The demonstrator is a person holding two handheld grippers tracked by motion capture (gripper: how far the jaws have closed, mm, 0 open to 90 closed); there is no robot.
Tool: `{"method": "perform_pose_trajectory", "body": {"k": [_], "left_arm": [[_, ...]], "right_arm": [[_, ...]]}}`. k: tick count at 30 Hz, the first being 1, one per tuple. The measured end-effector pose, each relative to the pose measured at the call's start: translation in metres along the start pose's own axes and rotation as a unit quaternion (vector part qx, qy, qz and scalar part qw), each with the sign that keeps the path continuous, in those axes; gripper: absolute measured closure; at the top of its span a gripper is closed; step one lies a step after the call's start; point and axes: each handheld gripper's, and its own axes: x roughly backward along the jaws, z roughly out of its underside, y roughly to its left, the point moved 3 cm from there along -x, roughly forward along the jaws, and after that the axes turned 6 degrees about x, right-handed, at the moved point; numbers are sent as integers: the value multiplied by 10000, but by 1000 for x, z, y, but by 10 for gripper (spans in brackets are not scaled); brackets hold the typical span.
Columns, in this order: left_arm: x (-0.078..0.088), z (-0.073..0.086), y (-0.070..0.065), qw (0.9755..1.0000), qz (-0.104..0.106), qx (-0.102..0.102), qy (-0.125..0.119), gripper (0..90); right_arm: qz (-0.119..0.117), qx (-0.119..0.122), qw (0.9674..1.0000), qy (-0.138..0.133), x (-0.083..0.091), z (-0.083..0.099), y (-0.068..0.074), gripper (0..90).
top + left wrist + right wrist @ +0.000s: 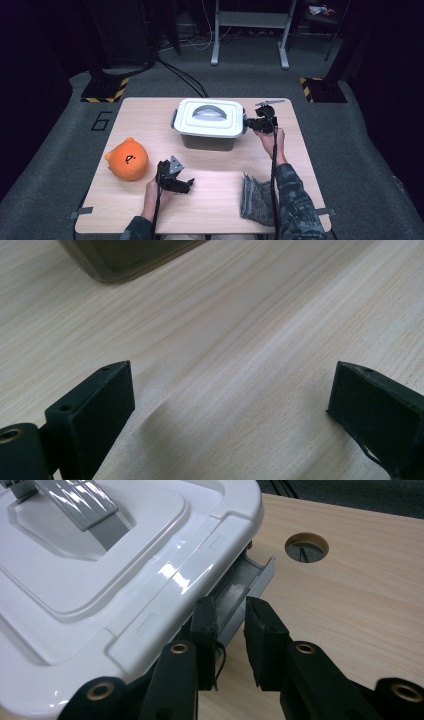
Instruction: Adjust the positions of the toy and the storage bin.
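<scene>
I have the right gripper (232, 625) at the right end of the white-lidded storage box (209, 122), which stands at the middle back of the tabletop (215, 200). Its fingers are closed on the grey side latch (245, 585), whose long axis runs along the lid edge. The left gripper (230, 405) rests wide open, holding nothing, well apart from the box.

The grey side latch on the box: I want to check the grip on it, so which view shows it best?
The right gripper view: the latch sits close up between the right gripper jaws. In the high view it is tiny; the left gripper view shows just a box corner.
</scene>
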Motion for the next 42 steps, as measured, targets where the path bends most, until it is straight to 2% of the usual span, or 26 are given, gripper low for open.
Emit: {"method": "perform_pose_trajectory", "body": {"k": [5,15,16,23,26,29,31,35,38,39,40,41,42], "left_arm": [[0,0,-1,10000,1,28,-29,42],[0,0,-1,10000,7,54,-36,42],[-1,0,-1,10000,8,66,-46,42],[-1,0,-1,10000,6,66,-49,42],[0,0,0,10000,3,10,-11,42],[0,0,-1,10000,18,48,-36,42],[0,0,-1,10000,2,28,-27,42],[0,0,-1,10000,35,20,-7,41],[0,0,-1,10000,35,19,-8,41],[0,0,-1,10000,35,20,-8,41],[0,0,-1,10000,34,20,-8,41],[0,0,-1,10000,29,21,-10,42],[0,0,-1,10000,31,21,-12,41]], "right_arm": [[120,-35,9999,40,2,0,3,779],[253,-260,9991,211,8,2,12,794],[296,-203,9991,203,9,2,12,794],[287,-295,9991,99,9,4,13,800],[262,-421,9987,142,11,5,14,803],[262,-448,9985,185,13,6,16,803],[346,-362,9986,170,13,6,18,803],[357,-268,9989,109,11,6,16,793],[353,-276,9990,84,8,5,14,760],[421,-272,9987,63,7,4,13,743],[435,-208,9988,20,5,3,10,741],[439,-308,9986,8,4,2,10,742],[490,-276,9984,-34,3,2,8,743]]}}
